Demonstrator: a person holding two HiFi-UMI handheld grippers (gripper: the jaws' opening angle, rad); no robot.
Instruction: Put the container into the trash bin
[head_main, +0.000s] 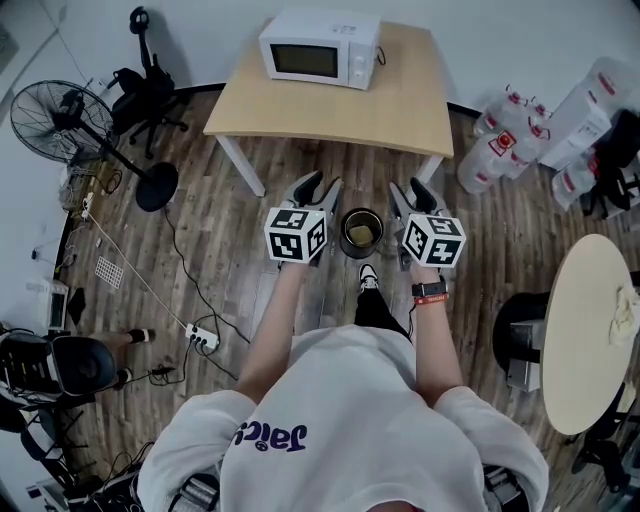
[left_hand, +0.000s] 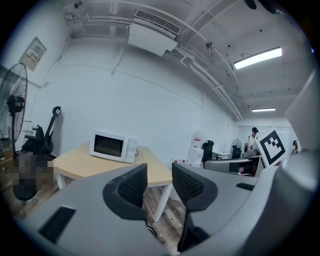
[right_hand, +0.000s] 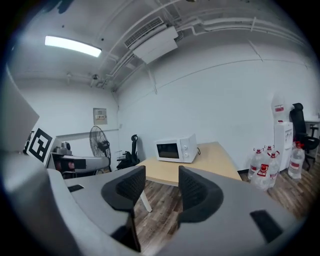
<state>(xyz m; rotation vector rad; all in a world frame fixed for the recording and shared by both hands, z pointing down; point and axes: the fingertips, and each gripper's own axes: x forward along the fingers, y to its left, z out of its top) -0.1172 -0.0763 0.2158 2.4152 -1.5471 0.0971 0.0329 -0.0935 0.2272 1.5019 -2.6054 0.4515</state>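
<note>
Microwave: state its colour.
The microwave is white with a dark door window, best seen in the head view.

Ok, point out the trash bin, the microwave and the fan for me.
trash bin (head_main: 347, 222): head view, on its dark rim
microwave (head_main: 303, 61): head view, on its door window
fan (head_main: 48, 120): head view, on its round grille

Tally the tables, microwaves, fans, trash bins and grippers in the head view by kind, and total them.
Tables: 2 (wooden table, round table)
Microwave: 1
Fan: 1
Trash bin: 1
Grippers: 2 (left gripper, right gripper)
Total: 7
</note>
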